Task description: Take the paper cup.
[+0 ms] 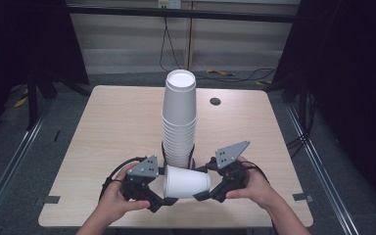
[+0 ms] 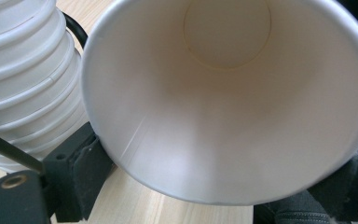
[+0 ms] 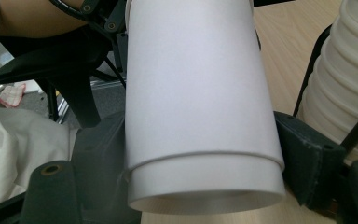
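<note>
The high view showed a person's left hand (image 1: 113,198) at the left, with the left gripper (image 1: 157,199) at the wide mouth of a white paper cup (image 1: 186,181). The cup lay on its side, just above the table (image 1: 103,137), right in front of a tall stack of cups (image 1: 179,117). In the left gripper view, the open mouth of the cup faced the camera, and the black jaws sat by its rim on both sides. I could not tell if they pressed on it. Next to the right, the right gripper (image 1: 201,195) was shut on the small bottom end of the cup, with the right hand (image 1: 252,188) behind it. In the right gripper view, there seemed to be two cups, one stuck inside the other, and the jaws squeezed the lower end from both sides. My guess was that the person wanted to pull the two cups apart. The pair was already off the tall stack, and the cups were not apart yet. That pull was left to do, and many more cups waited in the stack.
</note>
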